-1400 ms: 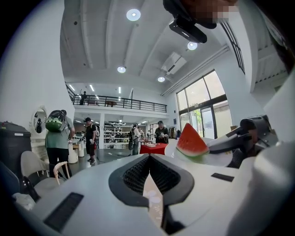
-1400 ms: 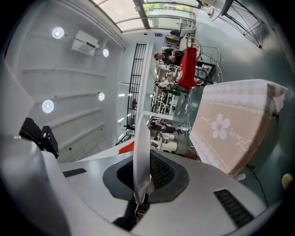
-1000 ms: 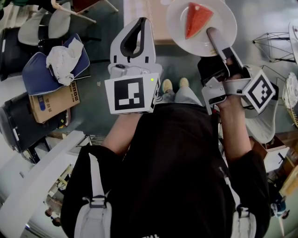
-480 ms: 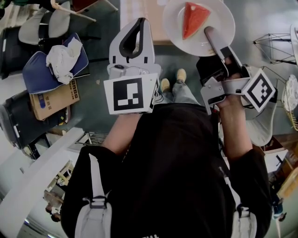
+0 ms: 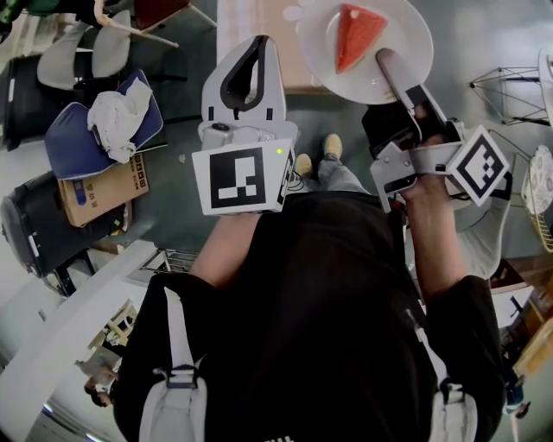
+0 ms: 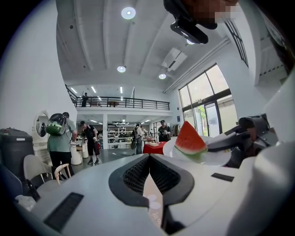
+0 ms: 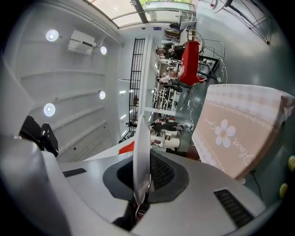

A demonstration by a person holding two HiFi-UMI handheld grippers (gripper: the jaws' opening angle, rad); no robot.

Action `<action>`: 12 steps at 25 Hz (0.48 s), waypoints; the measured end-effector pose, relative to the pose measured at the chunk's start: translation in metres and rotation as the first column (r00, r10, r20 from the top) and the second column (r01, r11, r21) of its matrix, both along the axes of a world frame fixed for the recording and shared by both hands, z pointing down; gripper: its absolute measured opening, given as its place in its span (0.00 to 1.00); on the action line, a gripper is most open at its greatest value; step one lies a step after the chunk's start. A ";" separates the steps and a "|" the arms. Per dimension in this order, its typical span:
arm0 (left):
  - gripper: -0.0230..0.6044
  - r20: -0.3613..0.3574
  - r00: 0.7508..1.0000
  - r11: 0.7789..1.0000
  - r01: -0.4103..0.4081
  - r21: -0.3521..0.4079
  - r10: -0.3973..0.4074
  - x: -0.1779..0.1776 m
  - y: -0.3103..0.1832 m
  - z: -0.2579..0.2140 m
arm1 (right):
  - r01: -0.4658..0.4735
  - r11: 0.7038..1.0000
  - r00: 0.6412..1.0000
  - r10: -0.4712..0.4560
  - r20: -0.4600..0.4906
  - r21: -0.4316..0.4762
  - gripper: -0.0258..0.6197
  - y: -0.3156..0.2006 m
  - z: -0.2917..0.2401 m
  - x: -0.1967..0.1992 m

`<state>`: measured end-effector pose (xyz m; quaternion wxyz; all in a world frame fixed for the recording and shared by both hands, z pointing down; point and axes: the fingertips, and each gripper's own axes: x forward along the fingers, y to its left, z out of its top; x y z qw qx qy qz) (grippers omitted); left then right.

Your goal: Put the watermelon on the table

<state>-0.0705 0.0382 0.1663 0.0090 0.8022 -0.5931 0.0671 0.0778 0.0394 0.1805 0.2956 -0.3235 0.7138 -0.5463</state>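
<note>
Near the bench [image 5: 255, 30], my right tool [image 5: 386, 60] is pinching the plate [image 5: 315, 43] rim; the watermelon [image 5: 354, 36], likely slippery, is riding loose. My left tool [image 5: 251, 53] is idling closed.

The plate [image 5: 399, 67] with the watermelon [image 5: 354, 36], clamped at its rim in the right gripper [image 5: 386, 60], drifted left and reached further over the table [image 5: 259, 17]. The table's near edge came slightly closer to the person. Below, the person's right shoe [image 5: 333, 145] stepped ahead of the left shoe [image 5: 302, 164], and the floor clutter at the left slid a little nearer.
</note>
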 end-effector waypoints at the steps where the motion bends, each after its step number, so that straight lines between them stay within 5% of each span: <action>1: 0.05 0.003 1.000 1.000 -0.001 0.000 0.001 0.002 -0.002 -0.001 | 0.002 1.000 1.000 -0.002 0.003 -0.001 0.07 -0.003 0.000 0.002; 12: 0.05 0.020 1.000 1.000 0.010 0.011 -0.011 0.027 -0.035 -0.004 | 0.023 1.000 0.999 -0.023 0.034 -0.011 0.07 -0.036 0.001 0.029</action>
